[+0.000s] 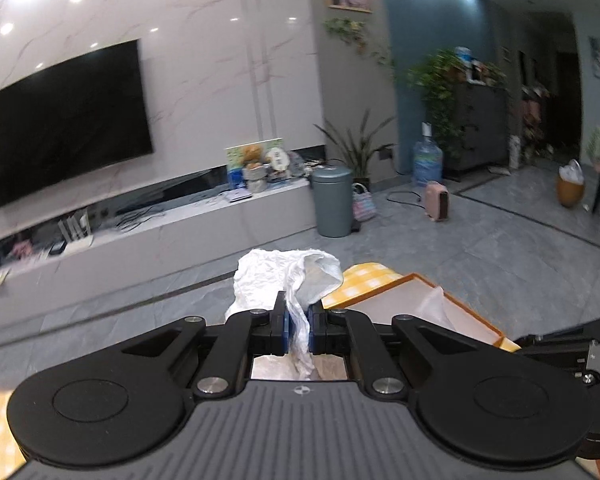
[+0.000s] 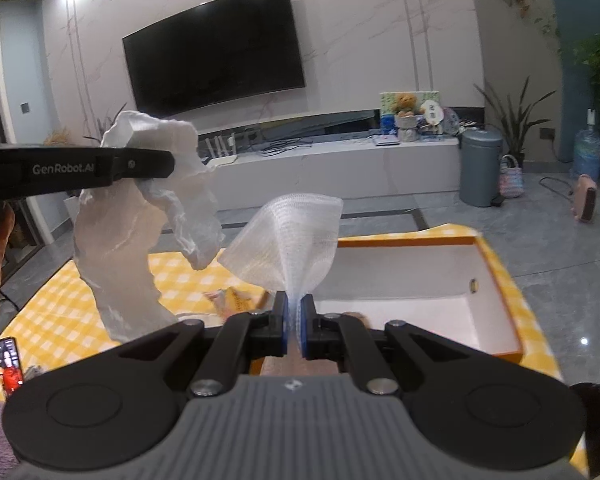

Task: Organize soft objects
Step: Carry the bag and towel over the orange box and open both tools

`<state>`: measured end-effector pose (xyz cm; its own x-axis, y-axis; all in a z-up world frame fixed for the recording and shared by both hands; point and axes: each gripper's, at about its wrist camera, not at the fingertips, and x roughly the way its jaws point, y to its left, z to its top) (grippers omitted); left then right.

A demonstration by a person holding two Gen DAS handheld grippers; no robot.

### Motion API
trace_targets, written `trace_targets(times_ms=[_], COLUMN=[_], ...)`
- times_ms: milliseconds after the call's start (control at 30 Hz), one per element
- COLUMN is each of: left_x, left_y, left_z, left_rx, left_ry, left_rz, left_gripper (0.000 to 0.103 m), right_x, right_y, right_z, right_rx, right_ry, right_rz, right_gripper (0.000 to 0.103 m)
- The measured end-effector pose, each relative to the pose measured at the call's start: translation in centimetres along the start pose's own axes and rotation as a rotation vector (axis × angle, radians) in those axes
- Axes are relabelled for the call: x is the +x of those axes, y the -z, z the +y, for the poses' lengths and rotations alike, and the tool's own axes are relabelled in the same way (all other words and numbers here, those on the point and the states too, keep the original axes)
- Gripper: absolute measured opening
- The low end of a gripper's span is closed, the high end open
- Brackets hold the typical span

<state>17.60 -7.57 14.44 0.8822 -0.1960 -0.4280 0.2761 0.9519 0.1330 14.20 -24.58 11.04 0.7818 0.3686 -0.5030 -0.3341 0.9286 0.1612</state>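
Crinkled white plastic bag pinched in the left gripper; right gripper clamps translucent mesh netting.

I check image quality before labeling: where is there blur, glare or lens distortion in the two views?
Left wrist view: the right side, around the plants, is motion-blurred; ceiling lights glare on the marble wall; the TV bows from the fisheye. Right wrist view: sharper overall; the white mesh is slightly soft; the box edges curve.
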Motion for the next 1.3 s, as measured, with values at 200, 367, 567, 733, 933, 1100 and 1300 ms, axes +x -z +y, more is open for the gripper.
trace_targets(times_ms=[200, 367, 567, 733, 933, 1100, 1300], left_x=[3.7, 6.8, 11.5, 16.3, 20.1, 20.7, 20.1], left_y=[-1.5, -2.1, -1.0, 2.0, 5.4, 7.2, 7.9], left_z=[-3.9, -6.3, -7.6, -7.2, -5.9, -4.3, -2.9], left_rx=[0.107, 0.206, 0.251, 0.237, 0.207, 0.172, 0.117], left_ry=[0.034, 0.030, 0.036, 0.061, 0.067, 0.085, 0.099], left_rz=[0.007, -0.005, 0.034, 0.129, 0.232, 0.285, 0.298], left_gripper=[0.009, 0.009, 0.009, 0.009, 0.009, 0.009, 0.023], right_x=[0.7, 2.5, 7.0, 12.0, 16.8, 19.1, 20.1], right_y=[-1.0, -1.8, -2.4, -1.9, -0.5, -0.1, 0.1], right_z=[-2.7, -5.2, -7.8, -10.0, -10.5, -10.3, -9.9], right_rx=[0.006, 0.007, 0.033, 0.071, 0.043, 0.009, -0.040], right_ry=[0.056, 0.092, 0.103, 0.101, 0.117, 0.138, 0.162], right_rz=[0.001, 0.003, 0.061, 0.165, 0.279, 0.336, 0.383], right_gripper=[0.003, 0.003, 0.003, 0.003, 0.003, 0.004, 0.011])
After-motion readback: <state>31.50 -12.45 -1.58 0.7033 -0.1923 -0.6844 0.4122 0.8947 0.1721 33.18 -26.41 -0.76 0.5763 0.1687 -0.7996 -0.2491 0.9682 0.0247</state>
